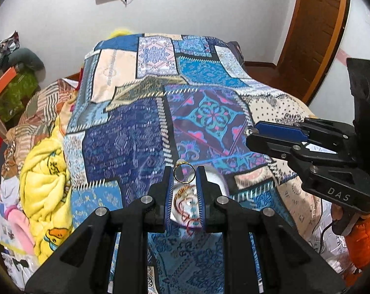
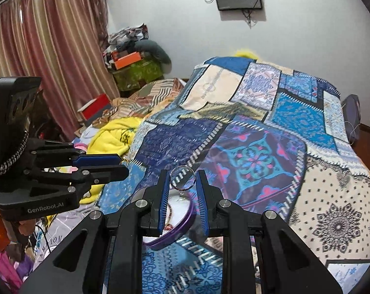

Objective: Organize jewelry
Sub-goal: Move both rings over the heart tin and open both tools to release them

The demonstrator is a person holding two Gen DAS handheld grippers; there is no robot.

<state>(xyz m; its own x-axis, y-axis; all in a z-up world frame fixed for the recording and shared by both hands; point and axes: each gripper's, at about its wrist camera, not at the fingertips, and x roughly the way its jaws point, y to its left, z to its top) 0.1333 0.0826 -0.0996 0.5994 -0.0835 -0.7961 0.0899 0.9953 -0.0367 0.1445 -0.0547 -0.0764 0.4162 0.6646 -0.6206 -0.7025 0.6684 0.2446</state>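
My left gripper (image 1: 184, 171) is shut on a thin gold ring (image 1: 185, 182), held upright between the blue pads above a round white dish (image 1: 218, 177). Chains and other jewelry lie in that dish. My right gripper (image 2: 182, 174) is shut on a silver ring (image 2: 182, 188), also upright, above the same dish, whose purple rim (image 2: 183, 223) shows below the fingers. Each gripper appears in the other's view: the right gripper (image 1: 250, 133) at the right with the silver ring at its tip, the left gripper (image 2: 122, 164) at the left, with a glint of gold at its tip.
Everything sits on a bed under a blue patchwork cover (image 1: 141, 137). A yellow duck blanket (image 1: 45, 183) is bunched at the left. Boxes and clothes (image 2: 131, 63) are piled by the curtain (image 2: 50, 56). A wooden door (image 1: 317, 31) stands at the right.
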